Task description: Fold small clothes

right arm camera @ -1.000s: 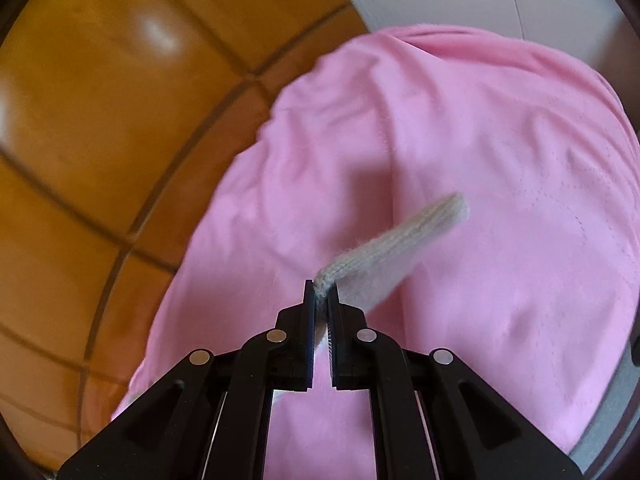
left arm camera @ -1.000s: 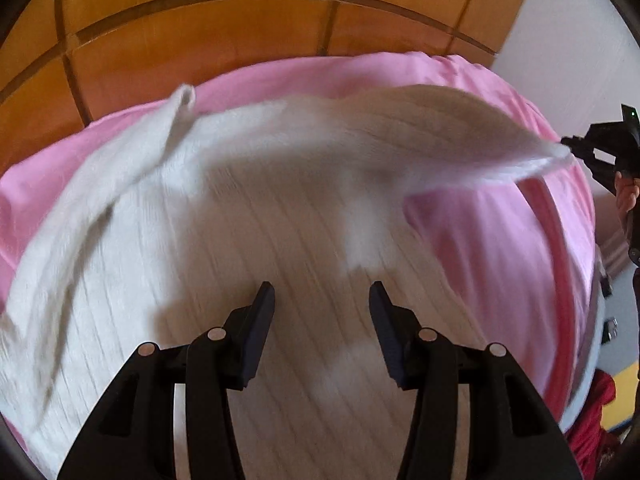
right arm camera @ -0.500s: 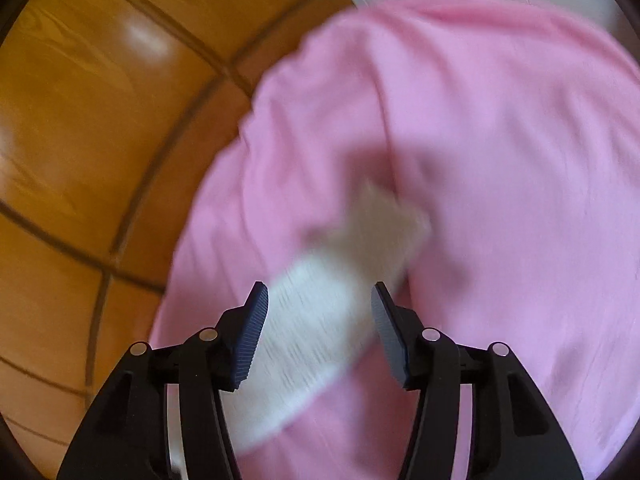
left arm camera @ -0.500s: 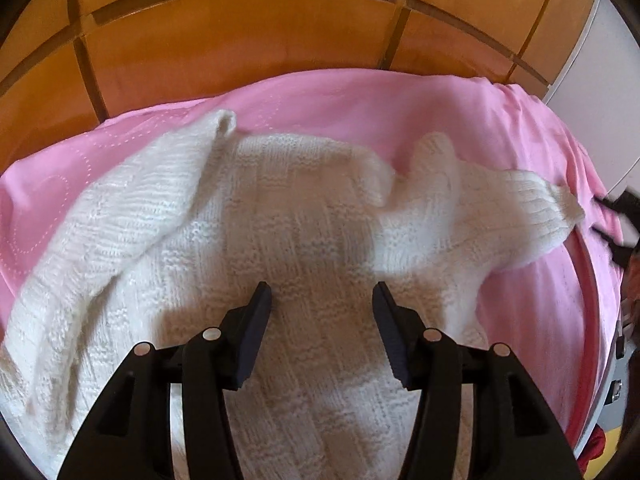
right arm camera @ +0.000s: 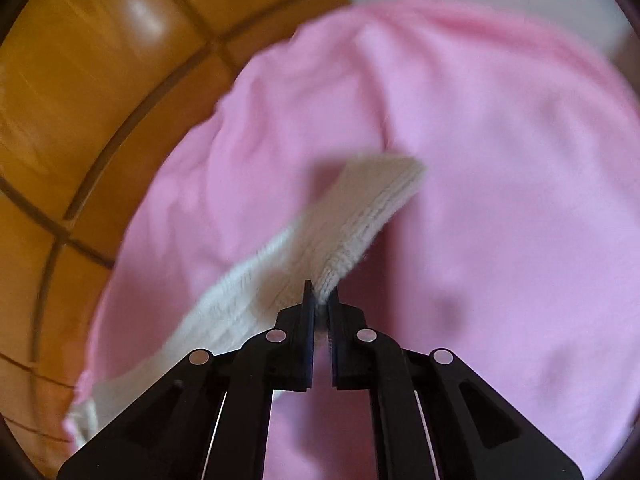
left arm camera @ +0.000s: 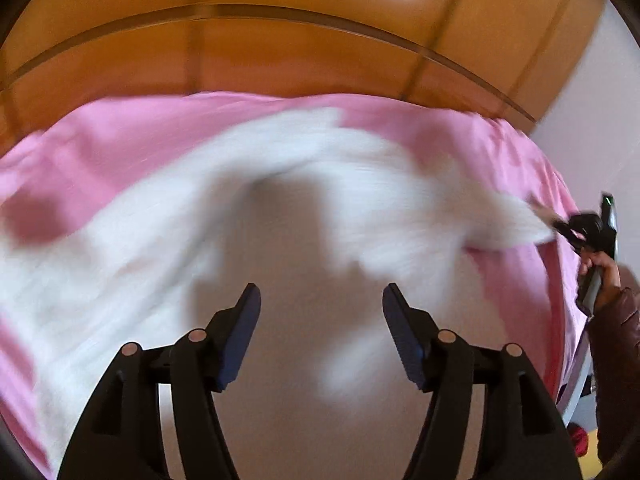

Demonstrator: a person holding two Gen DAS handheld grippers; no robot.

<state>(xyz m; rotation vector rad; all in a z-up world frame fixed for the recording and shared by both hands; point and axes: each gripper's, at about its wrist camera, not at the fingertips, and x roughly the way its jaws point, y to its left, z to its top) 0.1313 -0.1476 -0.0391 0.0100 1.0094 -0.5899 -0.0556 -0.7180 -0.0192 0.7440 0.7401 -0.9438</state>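
A white knit sweater [left arm camera: 280, 264] lies spread over a pink sheet [left arm camera: 120, 136], blurred by motion in the left wrist view. My left gripper [left arm camera: 321, 300] hovers over the sweater's body, its jaws opening with nothing pinched between them. In the right wrist view my right gripper [right arm camera: 321, 300] is shut on the sweater's sleeve [right arm camera: 360, 208], whose ribbed cuff sticks out past the fingertips above the pink sheet [right arm camera: 500, 160]. From the left wrist view that right gripper [left arm camera: 560, 224] shows at the far right, holding the sleeve end stretched out, with a hand [left arm camera: 604, 280] on it.
Orange wooden floor [left arm camera: 280, 48] with dark seams runs beyond the sheet's far edge. A pale wall [left arm camera: 592, 92] stands at the right. A dark red puffy sleeve [left arm camera: 616, 360] fills the right edge of the left wrist view.
My right gripper opened around the sleeve half a second ago and has shut on it again. The left gripper's jaws have spread wider and its view has swung across the sweater.
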